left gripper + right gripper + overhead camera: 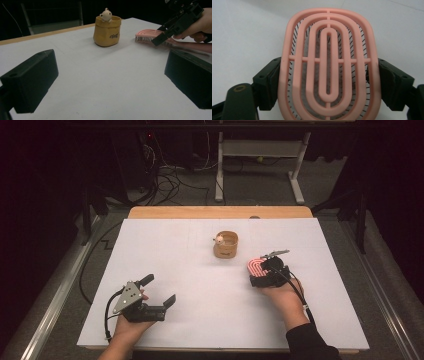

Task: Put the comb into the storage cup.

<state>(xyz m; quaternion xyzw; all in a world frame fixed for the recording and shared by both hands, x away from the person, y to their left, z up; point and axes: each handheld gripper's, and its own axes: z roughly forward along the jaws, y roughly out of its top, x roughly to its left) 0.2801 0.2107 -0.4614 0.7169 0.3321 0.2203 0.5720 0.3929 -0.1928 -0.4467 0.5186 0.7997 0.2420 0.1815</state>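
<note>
The right gripper is clasping a pink hairbrush, its two black jaws pressing against the left and right rims of the oval, slotted head, so they are standing wide apart with the brush filling the whole gap between them. Seen along those jaws in the right gripper view, the brush's back is facing the camera, its thin dark bristles are pointing away toward the white table, and the rounded top of the head is reaching well beyond the jaw tips. In the high view the right gripper is sitting over the brush, and the yellow pot with a small figure on its rim is standing ahead of the jaws, a little to their left and apart from them. The left gripper is holding its jaws wide with only bare table between them; beyond its jaws the pot is standing upright, and the brush is lying farther toward its right jaw.
</note>
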